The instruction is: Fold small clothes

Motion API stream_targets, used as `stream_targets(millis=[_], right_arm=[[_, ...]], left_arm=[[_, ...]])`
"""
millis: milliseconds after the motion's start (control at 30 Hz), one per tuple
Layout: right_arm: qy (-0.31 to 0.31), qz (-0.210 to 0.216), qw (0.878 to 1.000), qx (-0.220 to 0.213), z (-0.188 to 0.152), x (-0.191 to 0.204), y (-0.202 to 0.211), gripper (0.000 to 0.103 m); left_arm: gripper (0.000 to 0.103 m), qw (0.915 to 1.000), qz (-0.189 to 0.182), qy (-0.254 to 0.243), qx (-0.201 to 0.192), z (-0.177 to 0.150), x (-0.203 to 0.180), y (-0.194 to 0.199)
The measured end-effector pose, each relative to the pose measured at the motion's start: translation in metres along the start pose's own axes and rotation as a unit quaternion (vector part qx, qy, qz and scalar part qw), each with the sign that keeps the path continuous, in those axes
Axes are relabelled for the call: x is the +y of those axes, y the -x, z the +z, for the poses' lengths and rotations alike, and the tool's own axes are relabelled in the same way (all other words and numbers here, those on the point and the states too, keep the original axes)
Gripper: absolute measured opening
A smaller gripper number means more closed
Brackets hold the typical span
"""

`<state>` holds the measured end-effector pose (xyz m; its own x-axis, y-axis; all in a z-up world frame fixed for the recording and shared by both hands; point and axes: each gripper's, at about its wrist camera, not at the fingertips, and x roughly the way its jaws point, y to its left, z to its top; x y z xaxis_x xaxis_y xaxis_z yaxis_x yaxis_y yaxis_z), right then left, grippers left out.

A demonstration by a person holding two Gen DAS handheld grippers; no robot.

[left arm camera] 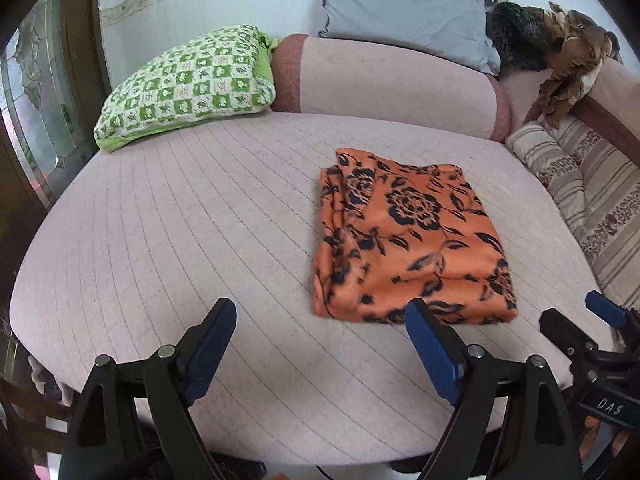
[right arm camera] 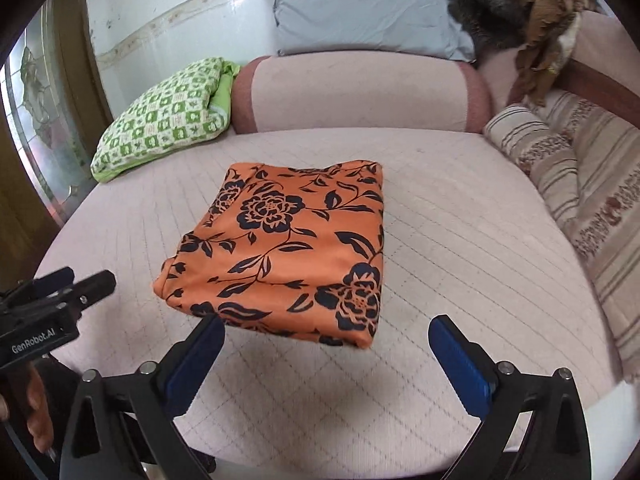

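Note:
An orange garment with a dark floral print (left arm camera: 412,236) lies folded into a compact rectangle on the pink quilted sofa seat (left arm camera: 200,240). It also shows in the right wrist view (right arm camera: 288,252). My left gripper (left arm camera: 320,316) is open and empty, just in front and left of the garment. My right gripper (right arm camera: 326,330) is open and empty, just short of the garment's near edge. The right gripper shows at the right edge of the left wrist view (left arm camera: 580,312), and the left gripper shows at the left edge of the right wrist view (right arm camera: 72,280).
A green checked pillow (left arm camera: 188,84) lies at the back left. A pink bolster (left arm camera: 396,84) and a grey cushion (left arm camera: 404,12) stand behind. Striped cushions (left arm camera: 580,184) line the right side, with brown cloth (left arm camera: 568,52) above. A glass door (left arm camera: 36,100) is at left.

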<state>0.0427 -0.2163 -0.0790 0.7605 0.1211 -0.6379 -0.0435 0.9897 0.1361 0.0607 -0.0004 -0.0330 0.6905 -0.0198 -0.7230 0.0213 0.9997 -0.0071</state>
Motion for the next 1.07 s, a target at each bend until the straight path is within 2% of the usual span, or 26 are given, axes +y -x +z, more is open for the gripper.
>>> stream_targets(millis=[267,333,400,467,567,733,1067], right_arm=[[0.042,-0.022,0.999,-0.004,-0.003,0.002,0.015,0.103],[0.041,-0.024,0.999,-0.002,-0.002,-0.001,0.016,0.103],[0.037,-0.021,0.999,-0.001,0.0,-0.004,0.017,0.103],[0.039,-0.023,0.999,-0.001,0.001,-0.004,0.018,0.103],[0.048,-0.026,0.999,-0.003,0.003,-0.002,0.018,0.103],[0.051,-0.027,0.998,-0.003,0.008,0.0,0.016,0.103],[0.061,-0.03,0.998,0.003,0.012,0.006,0.006,0.103]], left_arm=[[0.088,0.9998,-0.019,0.0,-0.004,-0.002,-0.017,0.016],[0.096,0.9999,-0.011,-0.002,-0.001,-0.001,-0.021,0.017],[0.099,0.9998,0.011,-0.012,0.008,0.002,-0.026,0.015],[0.099,0.9995,0.015,-0.027,0.01,0.003,-0.03,0.015],[0.099,0.9998,-0.006,-0.019,-0.009,0.003,-0.028,0.02],[0.099,0.9997,0.003,-0.013,-0.018,0.006,-0.025,0.018],[0.099,0.9996,-0.01,-0.02,-0.016,0.011,-0.025,0.006]])
